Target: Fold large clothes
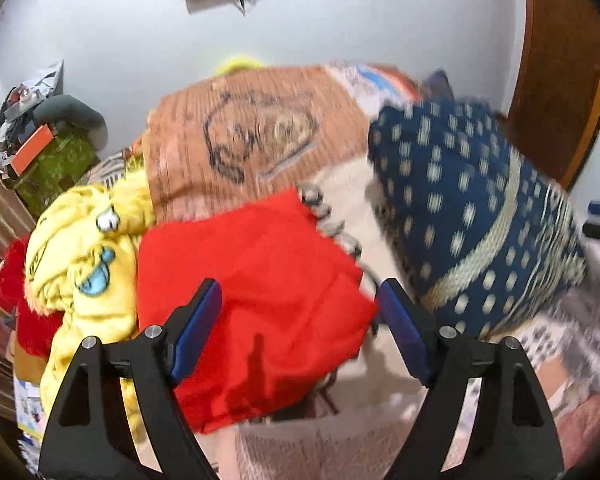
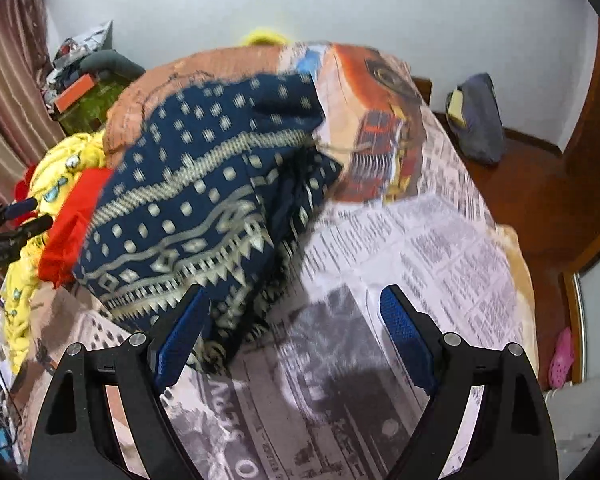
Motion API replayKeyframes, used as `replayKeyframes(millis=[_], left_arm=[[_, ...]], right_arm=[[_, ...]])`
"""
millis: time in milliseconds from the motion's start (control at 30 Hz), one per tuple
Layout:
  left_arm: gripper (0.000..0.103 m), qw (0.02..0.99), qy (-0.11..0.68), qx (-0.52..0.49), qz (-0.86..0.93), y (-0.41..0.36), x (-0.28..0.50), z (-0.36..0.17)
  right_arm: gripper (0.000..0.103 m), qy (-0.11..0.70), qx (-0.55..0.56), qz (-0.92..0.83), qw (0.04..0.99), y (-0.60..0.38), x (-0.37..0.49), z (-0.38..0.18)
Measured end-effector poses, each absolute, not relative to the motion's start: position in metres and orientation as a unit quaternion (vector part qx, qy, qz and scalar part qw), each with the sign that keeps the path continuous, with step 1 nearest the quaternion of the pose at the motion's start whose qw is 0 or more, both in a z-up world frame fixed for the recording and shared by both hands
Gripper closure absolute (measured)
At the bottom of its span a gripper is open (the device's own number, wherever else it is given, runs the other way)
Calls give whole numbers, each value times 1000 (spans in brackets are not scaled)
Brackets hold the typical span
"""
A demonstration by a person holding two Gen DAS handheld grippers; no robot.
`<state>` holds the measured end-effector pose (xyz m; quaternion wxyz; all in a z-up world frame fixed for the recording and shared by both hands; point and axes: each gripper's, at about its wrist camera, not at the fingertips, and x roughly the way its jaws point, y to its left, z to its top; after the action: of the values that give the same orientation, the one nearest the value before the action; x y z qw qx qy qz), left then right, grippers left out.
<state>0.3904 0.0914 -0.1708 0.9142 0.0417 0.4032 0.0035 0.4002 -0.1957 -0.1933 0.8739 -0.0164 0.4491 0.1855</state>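
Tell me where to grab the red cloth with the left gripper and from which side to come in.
Grip the red cloth at its near right corner, the point of fabric just left of the right pad, coming in low from the near side. That corner juts out over the bedspread, clear of the yellow garment and the blue patterned cloth. The left gripper is open and already brackets it. Motion blur hides its layers.

Both views bright, even indoor light, soft shadows on bedding; heavy motion blur mid-frame, strong fisheye warp, dark vignetted corners.
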Motion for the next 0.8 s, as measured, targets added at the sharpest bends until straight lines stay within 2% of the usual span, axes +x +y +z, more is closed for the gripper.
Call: replayKeyframes(millis=[233, 500, 600, 800], left_arm=[[22, 912, 401, -42, -76, 79, 430, -161], [22, 850, 478, -158, -158, 63, 495, -214], [20, 817, 494, -230, -189, 68, 512, -233], [15, 774, 515, -299, -217, 71, 533, -259]], right_arm=[[18, 444, 47, 209, 870, -189, 429, -193], [18, 520, 133, 233, 811, -183, 482, -245], [17, 543, 179, 252, 781, -187, 498, -264], [12, 537, 211, 279, 768, -188, 514, -272]])
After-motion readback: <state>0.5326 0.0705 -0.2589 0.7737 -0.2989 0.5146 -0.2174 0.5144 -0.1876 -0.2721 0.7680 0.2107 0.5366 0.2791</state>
